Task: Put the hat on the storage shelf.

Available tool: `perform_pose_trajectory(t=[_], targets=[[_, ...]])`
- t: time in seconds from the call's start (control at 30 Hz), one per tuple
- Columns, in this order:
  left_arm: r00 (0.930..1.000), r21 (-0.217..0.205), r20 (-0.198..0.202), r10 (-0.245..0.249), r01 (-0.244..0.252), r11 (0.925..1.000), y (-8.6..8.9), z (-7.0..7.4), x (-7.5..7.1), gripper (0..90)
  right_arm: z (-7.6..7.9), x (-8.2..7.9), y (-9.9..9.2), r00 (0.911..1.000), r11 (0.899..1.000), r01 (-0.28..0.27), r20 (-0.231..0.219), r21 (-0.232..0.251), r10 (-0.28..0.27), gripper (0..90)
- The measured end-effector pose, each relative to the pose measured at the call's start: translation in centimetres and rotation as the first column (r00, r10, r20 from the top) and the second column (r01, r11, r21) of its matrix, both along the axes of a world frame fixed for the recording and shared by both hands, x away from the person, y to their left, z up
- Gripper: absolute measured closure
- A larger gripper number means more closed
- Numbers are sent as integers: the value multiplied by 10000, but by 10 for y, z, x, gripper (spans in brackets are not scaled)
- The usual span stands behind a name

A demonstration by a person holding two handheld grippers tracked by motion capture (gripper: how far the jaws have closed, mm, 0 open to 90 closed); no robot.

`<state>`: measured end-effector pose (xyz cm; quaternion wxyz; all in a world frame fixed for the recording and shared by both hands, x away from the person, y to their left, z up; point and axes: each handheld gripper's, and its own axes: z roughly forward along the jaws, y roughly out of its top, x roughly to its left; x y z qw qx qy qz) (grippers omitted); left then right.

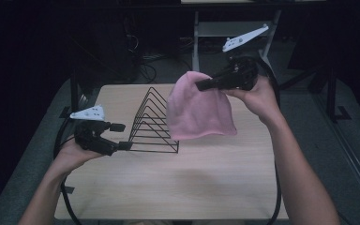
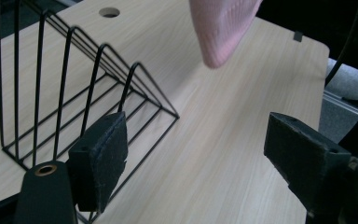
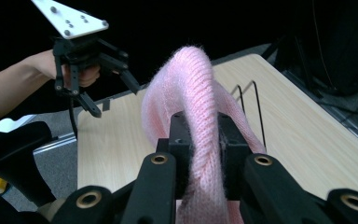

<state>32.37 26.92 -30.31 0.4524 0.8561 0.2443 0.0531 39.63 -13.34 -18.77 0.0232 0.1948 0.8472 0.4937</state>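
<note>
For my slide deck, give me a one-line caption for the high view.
Right tool lifts a pink knit hat above the table; open left tool waits beside a black wire rack.

Left claw (image 1: pixel 120 136) agape — right claw (image 1: pixel 201 85) clamped, raised.

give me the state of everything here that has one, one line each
pink knitted beanie: lifted off the table, hanging from the right gripper, pinched near its top
black wire file rack: upright on the table, slots empty
right gripper: shut on the beanie
left gripper: open, nothing between its jaws, beside the rack's near end
light wooden table: bears the rack
</note>
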Motion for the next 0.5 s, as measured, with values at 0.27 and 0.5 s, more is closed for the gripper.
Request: perform_pose_trajectory(t=[0.27,0.5], targets=[[9995,12,-105,-313,313,9995,-7,6,7,216,10,1,20,9989,9988,-458,130,168,456,790],[9986,187,-196,-485,489,9986,-13,12,13,216,18,4,38,9969,9969,-769,186,163,766,790]])
